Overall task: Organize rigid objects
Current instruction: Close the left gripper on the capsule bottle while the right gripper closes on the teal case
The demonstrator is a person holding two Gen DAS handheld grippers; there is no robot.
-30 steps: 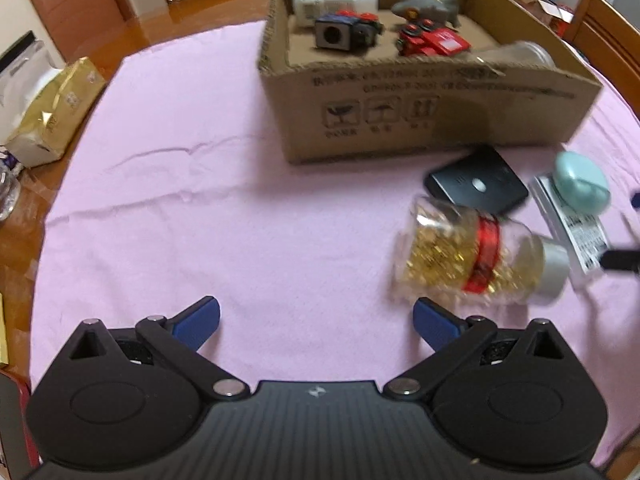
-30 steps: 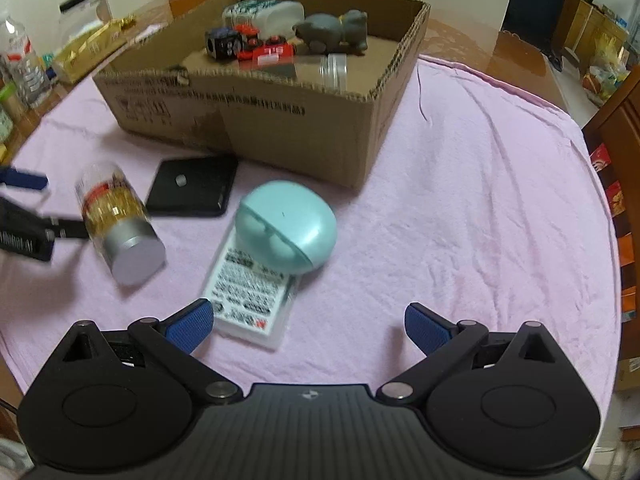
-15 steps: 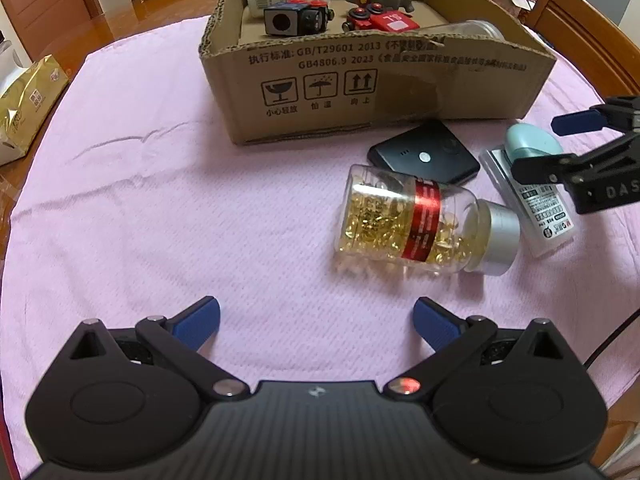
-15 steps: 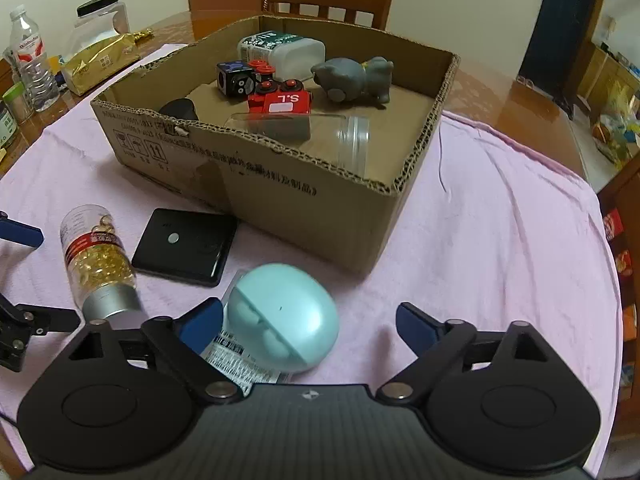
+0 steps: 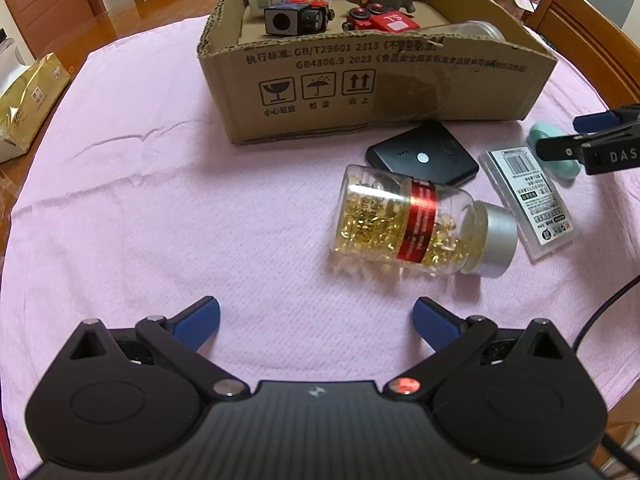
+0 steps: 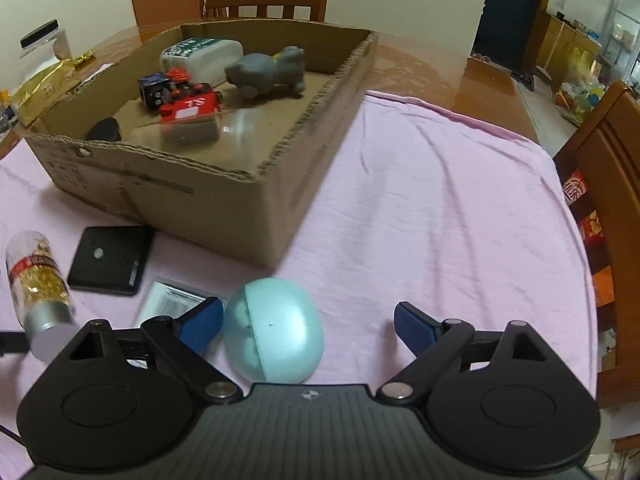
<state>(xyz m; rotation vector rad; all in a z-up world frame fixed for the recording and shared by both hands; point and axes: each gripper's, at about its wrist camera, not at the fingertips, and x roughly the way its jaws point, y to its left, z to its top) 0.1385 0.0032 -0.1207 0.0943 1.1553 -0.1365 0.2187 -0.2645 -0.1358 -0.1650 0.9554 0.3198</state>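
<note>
One teal egg-shaped case (image 6: 274,342) between right gripper's (image 6: 308,326) open fingers (image 6: 202,322).

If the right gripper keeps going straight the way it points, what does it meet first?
Most likely the teal egg-shaped case: it already sits between the open fingers of the right gripper, nearer the left one. Contact is not clear yet; depth is hard to judge.
</note>
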